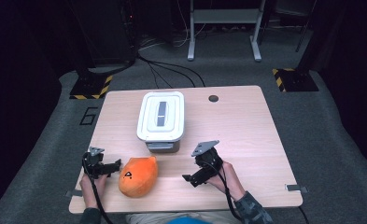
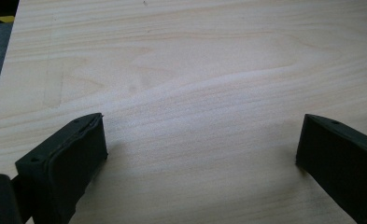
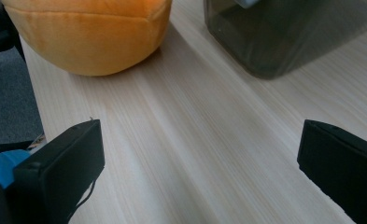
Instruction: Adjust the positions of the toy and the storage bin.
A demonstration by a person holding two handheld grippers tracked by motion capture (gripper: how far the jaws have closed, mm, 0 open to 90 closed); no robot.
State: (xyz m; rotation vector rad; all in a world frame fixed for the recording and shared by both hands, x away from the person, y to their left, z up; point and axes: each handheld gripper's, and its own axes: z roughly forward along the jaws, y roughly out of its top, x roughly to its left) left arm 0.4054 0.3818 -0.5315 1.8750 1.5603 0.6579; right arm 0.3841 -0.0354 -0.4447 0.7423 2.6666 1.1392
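Near the front edge of the table, an orange plush toy lies between the two tongs, just beside the left tongs and some way from the right tongs. Behind it stands a grey bin closed by a white lid. Both tongs are released: each gripper view shows its two black jaws spread wide over bare wood, with nothing between them.

The step in hand is judged to be the approach to the toy. To do it well, the nearer left tongs should turn toward the toy, as their own view faces bare table, and close across the soft body at its fullest part, so that the fabric does not slip out. If the toy is meant for the bin, the right tongs would best take the lid first, probably by the dark handle strip on top.

In the right gripper view the toy and the bin are cut off at the upper edge. The bin's contents are hidden under the lid. The small dark mark on the toy's near face cannot be made out.
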